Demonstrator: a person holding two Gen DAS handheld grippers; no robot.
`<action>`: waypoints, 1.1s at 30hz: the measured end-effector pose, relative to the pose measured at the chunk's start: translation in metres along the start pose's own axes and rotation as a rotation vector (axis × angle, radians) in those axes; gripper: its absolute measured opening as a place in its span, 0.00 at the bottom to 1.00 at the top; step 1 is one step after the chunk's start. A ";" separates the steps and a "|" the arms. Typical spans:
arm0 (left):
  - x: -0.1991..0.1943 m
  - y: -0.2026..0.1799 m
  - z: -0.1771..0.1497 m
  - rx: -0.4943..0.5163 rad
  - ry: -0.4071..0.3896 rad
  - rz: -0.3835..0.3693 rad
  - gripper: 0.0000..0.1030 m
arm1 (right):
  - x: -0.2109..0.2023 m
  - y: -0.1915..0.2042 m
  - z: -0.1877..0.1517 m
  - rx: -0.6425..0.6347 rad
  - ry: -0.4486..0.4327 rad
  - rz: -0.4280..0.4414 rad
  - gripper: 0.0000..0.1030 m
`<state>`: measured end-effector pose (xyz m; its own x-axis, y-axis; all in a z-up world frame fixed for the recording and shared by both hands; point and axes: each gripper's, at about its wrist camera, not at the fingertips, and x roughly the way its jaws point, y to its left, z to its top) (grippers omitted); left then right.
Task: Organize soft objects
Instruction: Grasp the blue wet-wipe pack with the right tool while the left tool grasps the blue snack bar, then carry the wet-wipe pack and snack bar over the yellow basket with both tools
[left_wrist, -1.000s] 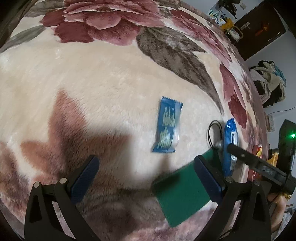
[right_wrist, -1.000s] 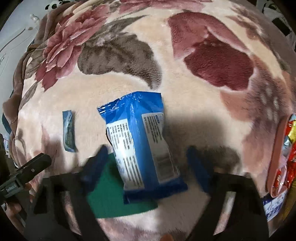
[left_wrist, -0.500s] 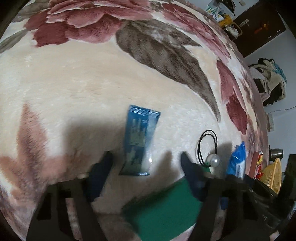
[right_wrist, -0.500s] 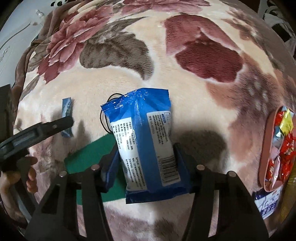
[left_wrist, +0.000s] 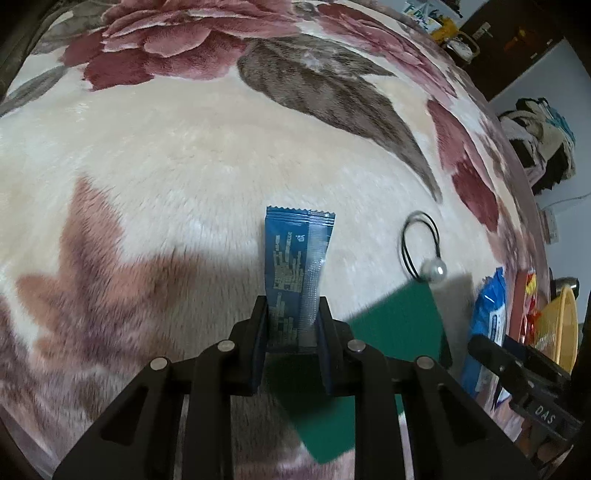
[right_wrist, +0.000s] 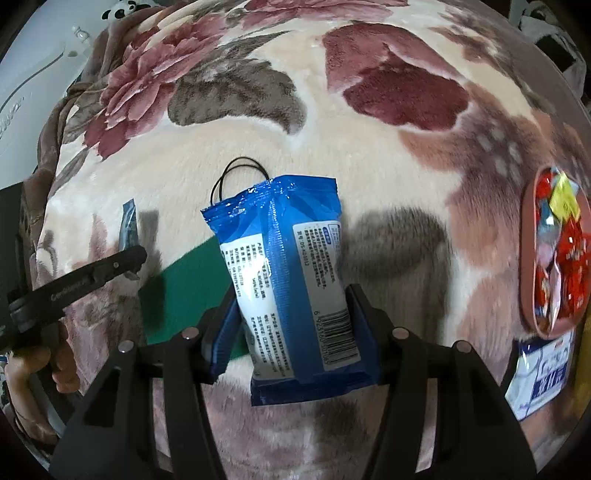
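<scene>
A small blue sachet (left_wrist: 295, 251) lies on the floral blanket, its near end between the pads of my left gripper (left_wrist: 291, 314). The jaws are closing and the pads touch its sides. My right gripper (right_wrist: 291, 293) is shut on a blue wipes pack (right_wrist: 280, 236), which hangs clear of the blanket. A green mat (left_wrist: 399, 325) lies between the two grippers. A black hair tie with a pearl (left_wrist: 434, 269) rests just beyond the mat. The right wrist view shows the left gripper (right_wrist: 110, 269) over the sachet (right_wrist: 129, 225).
A pink tray (right_wrist: 528, 258) of red wrapped sweets sits at the blanket's right edge, a white-and-blue pack (right_wrist: 539, 373) beside it. A yellow basket (left_wrist: 557, 325) stands further right. A hand (right_wrist: 55, 365) holds the left gripper. Clothes are piled beyond the bed.
My left gripper has moved over the sachet and its jaws have narrowed from wide open onto it. My right gripper has shut on the wipes pack and carried it off the hair tie.
</scene>
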<state>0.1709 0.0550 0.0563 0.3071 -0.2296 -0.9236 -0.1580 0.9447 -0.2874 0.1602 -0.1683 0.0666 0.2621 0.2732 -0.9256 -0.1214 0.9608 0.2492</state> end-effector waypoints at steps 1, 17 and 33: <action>-0.003 -0.001 -0.003 0.005 -0.002 0.002 0.23 | -0.002 0.000 -0.002 0.001 -0.001 0.000 0.55; -0.040 -0.022 -0.050 0.093 -0.022 0.022 0.23 | -0.031 0.000 -0.038 0.034 -0.047 0.009 0.55; -0.074 -0.056 -0.071 0.158 -0.047 -0.009 0.23 | -0.077 -0.008 -0.058 0.048 -0.117 0.015 0.55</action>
<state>0.0907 0.0026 0.1226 0.3524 -0.2301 -0.9071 -0.0064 0.9687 -0.2482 0.0853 -0.2001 0.1189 0.3703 0.2889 -0.8828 -0.0807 0.9568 0.2793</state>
